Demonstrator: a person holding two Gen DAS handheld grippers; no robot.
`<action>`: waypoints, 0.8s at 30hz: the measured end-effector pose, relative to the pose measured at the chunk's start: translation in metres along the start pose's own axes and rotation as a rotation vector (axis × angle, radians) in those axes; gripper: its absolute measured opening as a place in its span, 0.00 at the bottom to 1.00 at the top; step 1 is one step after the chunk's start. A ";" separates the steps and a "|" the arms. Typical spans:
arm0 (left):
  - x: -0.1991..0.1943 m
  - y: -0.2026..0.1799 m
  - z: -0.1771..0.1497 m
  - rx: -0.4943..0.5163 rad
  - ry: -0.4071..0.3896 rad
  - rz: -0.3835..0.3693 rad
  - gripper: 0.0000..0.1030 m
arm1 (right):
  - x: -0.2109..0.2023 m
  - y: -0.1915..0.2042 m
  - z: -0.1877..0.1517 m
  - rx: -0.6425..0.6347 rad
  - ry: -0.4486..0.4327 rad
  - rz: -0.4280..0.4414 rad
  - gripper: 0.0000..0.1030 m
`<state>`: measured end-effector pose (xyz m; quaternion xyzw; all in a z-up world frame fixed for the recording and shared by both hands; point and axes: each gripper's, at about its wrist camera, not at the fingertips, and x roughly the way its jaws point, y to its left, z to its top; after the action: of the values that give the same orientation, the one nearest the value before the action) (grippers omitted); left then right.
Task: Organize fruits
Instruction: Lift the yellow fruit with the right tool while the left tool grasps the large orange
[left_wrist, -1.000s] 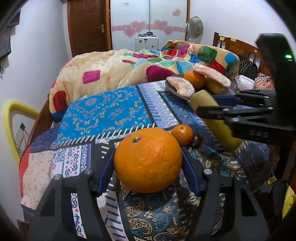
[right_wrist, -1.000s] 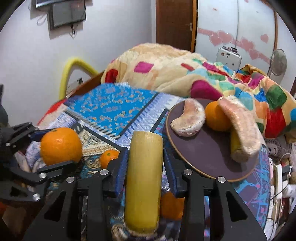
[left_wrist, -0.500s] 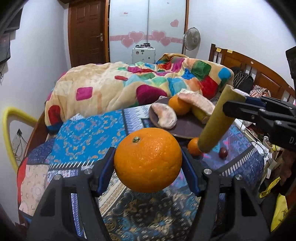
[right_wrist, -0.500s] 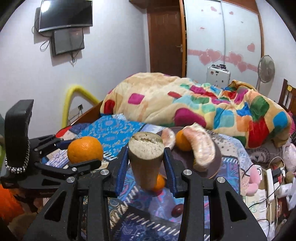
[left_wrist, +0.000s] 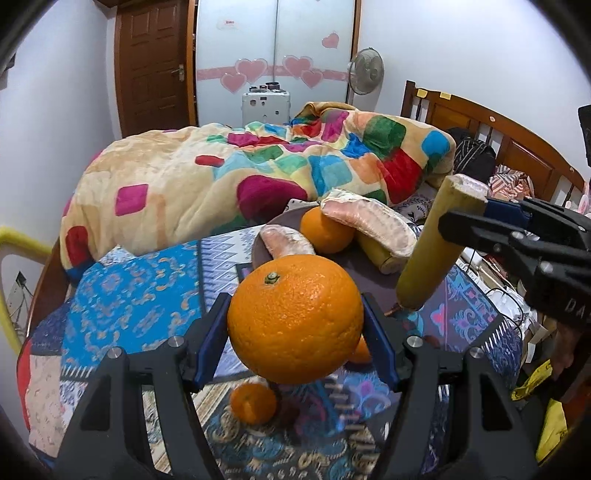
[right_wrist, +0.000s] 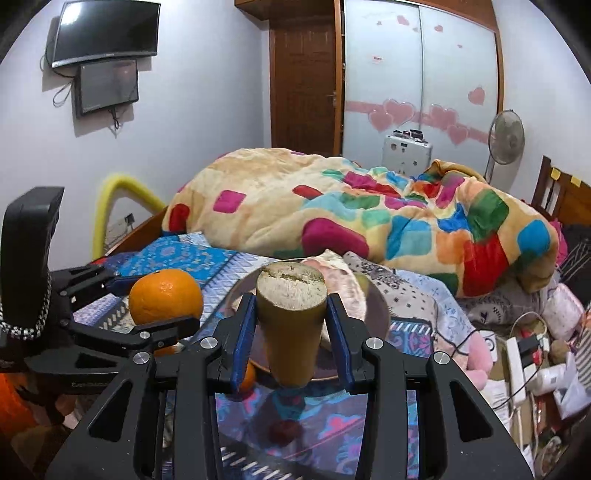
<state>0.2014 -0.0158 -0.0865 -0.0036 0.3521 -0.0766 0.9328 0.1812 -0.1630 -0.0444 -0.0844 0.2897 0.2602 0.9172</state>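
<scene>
Left gripper (left_wrist: 295, 321) clamped on a large orange (left_wrist: 295, 317), blue pads pressed to both flanks, stem end up; peel pebbled and glossy. Right gripper (right_wrist: 291, 325) clamped on a thick yellow-green cut stalk (right_wrist: 290, 325), a smooth-skinned cylinder held near upright, its sawn top pale and fibrous.

Since half a second ago both tools have lifted and advanced toward the dark round plate (left_wrist: 365, 266). The bedspread (left_wrist: 129, 302) has dropped lower in both views, and the plate, formerly clear of the orange in the left view, now sits directly behind it. A small orange (left_wrist: 253, 402), earlier beside the stalk's foot, now shows below the held fruit on the bedspread's near edge.

The stalk's lower end hangs over the plate's near rim; contact cannot be judged from either view.

On the plate: a second orange (left_wrist: 323, 230), two pale pink, curved, pithy wedges (left_wrist: 369, 225), possibly pomelo, and a short yellow piece (left_wrist: 376, 253) under one wedge.

A small dark red round fruit (right_wrist: 282, 430) lies blurred on the cloth below the right gripper. Bedspread is patterned blue batik; behind it a heaped plush quilt (right_wrist: 332, 210) with coloured squares.
</scene>
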 end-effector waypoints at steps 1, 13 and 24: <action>0.002 -0.001 0.001 0.002 0.001 0.000 0.66 | 0.003 0.000 0.000 -0.008 0.001 -0.008 0.34; 0.024 0.011 0.001 0.007 0.040 0.016 0.66 | 0.055 -0.006 0.007 -0.008 0.035 -0.001 0.34; 0.042 -0.005 0.007 0.026 0.066 0.012 0.66 | 0.038 -0.017 -0.006 0.021 0.029 0.029 0.34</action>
<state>0.2365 -0.0269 -0.1080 0.0132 0.3815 -0.0759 0.9211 0.2133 -0.1633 -0.0710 -0.0743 0.3067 0.2689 0.9100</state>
